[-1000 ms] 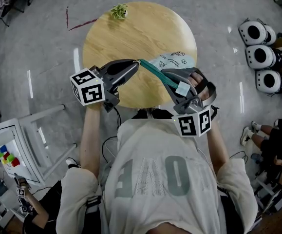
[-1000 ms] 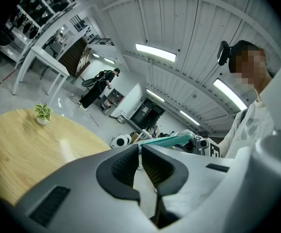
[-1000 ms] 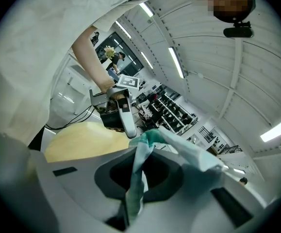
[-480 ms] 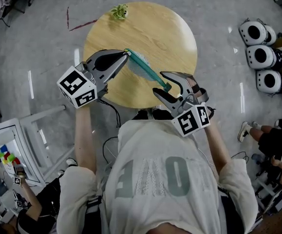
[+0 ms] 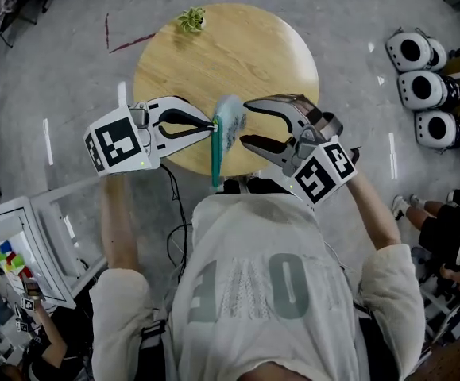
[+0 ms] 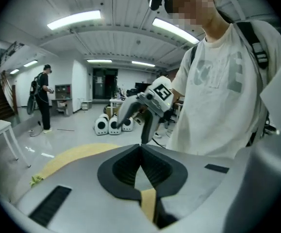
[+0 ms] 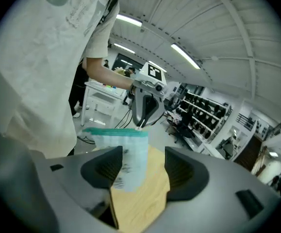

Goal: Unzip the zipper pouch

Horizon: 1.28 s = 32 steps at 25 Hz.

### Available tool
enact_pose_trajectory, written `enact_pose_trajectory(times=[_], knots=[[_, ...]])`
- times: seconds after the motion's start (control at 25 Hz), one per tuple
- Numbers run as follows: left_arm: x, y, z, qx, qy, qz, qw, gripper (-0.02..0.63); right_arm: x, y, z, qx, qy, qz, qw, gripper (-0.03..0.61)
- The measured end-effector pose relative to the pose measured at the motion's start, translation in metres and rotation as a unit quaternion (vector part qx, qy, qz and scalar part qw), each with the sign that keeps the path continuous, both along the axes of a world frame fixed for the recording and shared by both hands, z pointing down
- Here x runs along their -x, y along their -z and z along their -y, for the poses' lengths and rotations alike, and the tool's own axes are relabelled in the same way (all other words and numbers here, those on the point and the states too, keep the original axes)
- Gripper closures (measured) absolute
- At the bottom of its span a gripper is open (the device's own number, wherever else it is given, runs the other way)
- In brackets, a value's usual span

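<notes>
One pouch (image 5: pixel 230 127) now hanging, left claw (image 5: pixel 212 125) pinching it, right claw (image 5: pixel 245 121) just opening around it

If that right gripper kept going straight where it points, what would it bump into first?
The pouch, hanging from the shut left gripper. It's just ahead of the right gripper, whose jaws have just been opening, perhaps partly between them; depth is unclear.

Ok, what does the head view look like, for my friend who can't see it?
Seen from above, a person holds a zipper pouch over a round wooden table, the left gripper shut on its top edge. The right gripper has just been opening its jaws, and the pouch hangs loose at their tips.
</notes>
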State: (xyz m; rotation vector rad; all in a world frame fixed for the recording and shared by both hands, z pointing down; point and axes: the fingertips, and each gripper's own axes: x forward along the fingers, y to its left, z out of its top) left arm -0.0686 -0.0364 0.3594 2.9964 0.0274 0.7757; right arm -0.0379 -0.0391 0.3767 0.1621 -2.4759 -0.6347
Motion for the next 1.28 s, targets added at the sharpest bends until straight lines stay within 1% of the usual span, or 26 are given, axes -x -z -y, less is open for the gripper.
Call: enact_pose_trajectory(times=[0.04, 0.12, 0.24, 0.32, 0.44, 0.56, 0.68, 0.8, 0.84, 0.92, 1.04, 1.12, 1.16, 1.2, 1.24, 1.28], knots=[[-0.005, -0.003, -0.007, 0.006, -0.018, 0.009, 0.9998, 0.588, 0.007, 0.005, -0.001, -0.007, 0.026, -0.008, 1.000, 0.313], [-0.012, -0.008, -0.020, 0.012, -0.044, 0.023, 0.9987, 0.588, 0.017, 0.009, -0.007, -0.005, 0.076, -0.031, 0.997, 0.313], [-0.020, -0.008, -0.034, 0.017, -0.068, 0.024, 0.9972, 0.588, 0.018, 0.002, -0.025, 0.024, 0.139, -0.083, 0.987, 0.314], [-0.023, -0.008, -0.040, 0.017, -0.079, 0.023, 0.9964, 0.588, 0.015, -0.007, -0.036, 0.051, 0.167, -0.108, 0.979, 0.314], [-0.026, -0.008, -0.045, 0.016, -0.091, 0.025, 0.9954, 0.588, 0.017, -0.018, -0.044, 0.070, 0.193, -0.130, 0.970, 0.318], [-0.028, -0.011, -0.047, 0.016, -0.099, 0.036, 0.9943, 0.588, 0.022, -0.025, -0.045, 0.067, 0.211, -0.142, 0.965, 0.353], [-0.031, -0.015, -0.050, 0.020, -0.110, 0.048, 0.9926, 0.588, 0.024, -0.027, -0.048, 0.059, 0.226, -0.151, 0.961, 0.353], [-0.033, -0.017, -0.053, 0.023, -0.121, 0.058, 0.9906, 0.588, 0.025, -0.031, -0.057, 0.060, 0.249, -0.167, 0.952, 0.354], [-0.033, -0.019, -0.053, 0.023, -0.121, 0.062, 0.9905, 0.588, 0.025, -0.034, -0.059, 0.062, 0.254, -0.173, 0.950, 0.390], [-0.033, -0.021, -0.050, 0.023, -0.114, 0.065, 0.9910, 0.588, 0.024, -0.038, -0.060, 0.062, 0.254, -0.175, 0.949, 0.459], [-0.031, -0.021, -0.044, 0.021, -0.098, 0.059, 0.9932, 0.588, 0.024, -0.038, -0.052, 0.079, 0.230, -0.161, 0.957, 0.492], [-0.031, -0.020, -0.037, 0.008, -0.080, 0.051, 0.9954, 0.588, 0.024, -0.037, -0.045, 0.102, 0.202, -0.151, 0.962, 0.502], [-0.031, -0.019, -0.032, -0.009, -0.066, 0.049, 0.9966, 0.588, 0.024, -0.037, -0.039, 0.117, 0.183, -0.143, 0.966, 0.503], [-0.031, -0.019, -0.026, -0.037, -0.047, 0.048, 0.9970, 0.588, 0.024, -0.037, -0.032, 0.136, 0.161, -0.131, 0.969, 0.505], [-0.032, -0.018, -0.018, -0.075, -0.026, 0.049, 0.9956, 0.588, 0.024, -0.036, -0.023, 0.158, 0.136, -0.115, 0.971, 0.506], [-0.032, -0.017, -0.010, -0.118, -0.004, 0.050, 0.9917, 0.588, 0.023, -0.035, -0.014, 0.182, 0.109, -0.094, 0.973, 0.506]])
